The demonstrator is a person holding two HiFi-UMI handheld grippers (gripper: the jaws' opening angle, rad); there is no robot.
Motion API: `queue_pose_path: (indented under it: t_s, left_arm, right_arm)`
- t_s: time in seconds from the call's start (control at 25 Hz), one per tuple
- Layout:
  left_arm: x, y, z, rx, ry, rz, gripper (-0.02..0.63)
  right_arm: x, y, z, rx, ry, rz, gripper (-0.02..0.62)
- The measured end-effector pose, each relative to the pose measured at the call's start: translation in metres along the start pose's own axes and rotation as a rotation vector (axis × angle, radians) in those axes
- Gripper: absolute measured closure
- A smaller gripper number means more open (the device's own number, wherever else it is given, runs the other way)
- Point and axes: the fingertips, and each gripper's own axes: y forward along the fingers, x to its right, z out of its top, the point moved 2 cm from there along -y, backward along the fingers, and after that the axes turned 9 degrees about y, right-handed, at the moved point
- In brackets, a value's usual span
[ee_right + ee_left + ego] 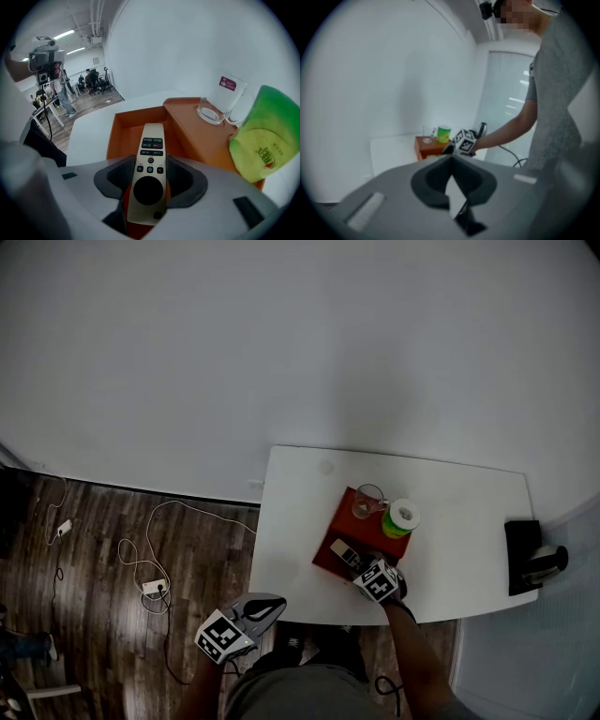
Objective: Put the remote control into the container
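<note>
Right gripper (150,161) pinches the slim beige remote control with dark buttons (151,140) by its long sides, and the remote's far end reaches over the sunken compartment of the orange rectangular container (123,131) on the white table (91,129). A clear glass mug (219,101) and a green paper cup (262,136) stand on the container's raised ledge. Left gripper (451,158) is held off the table's near edge, jaws pressed together with nothing between them.

1. Ahead of the fingers (112,177) of the right gripper (149,180), the sunken bay of the orange container (123,133) lies open.
2. Just right of the fingers, a glass (220,104) and a green cup (262,136) crowd the raised ledge.
3. Left of them, bare white table (89,130).
4. Between them sits the remote control (149,164).
</note>
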Motion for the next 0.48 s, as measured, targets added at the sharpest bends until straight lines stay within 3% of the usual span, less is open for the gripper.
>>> queue_pose_path:
  t_s: [0.48]
  left_arm:
    - [0.003, 0.032, 0.004, -0.038, 0.011, -0.020, 0.607]
  right_arm:
    - [0.004, 0.015, 0.002, -0.030, 0.005, 0.045, 0.380]
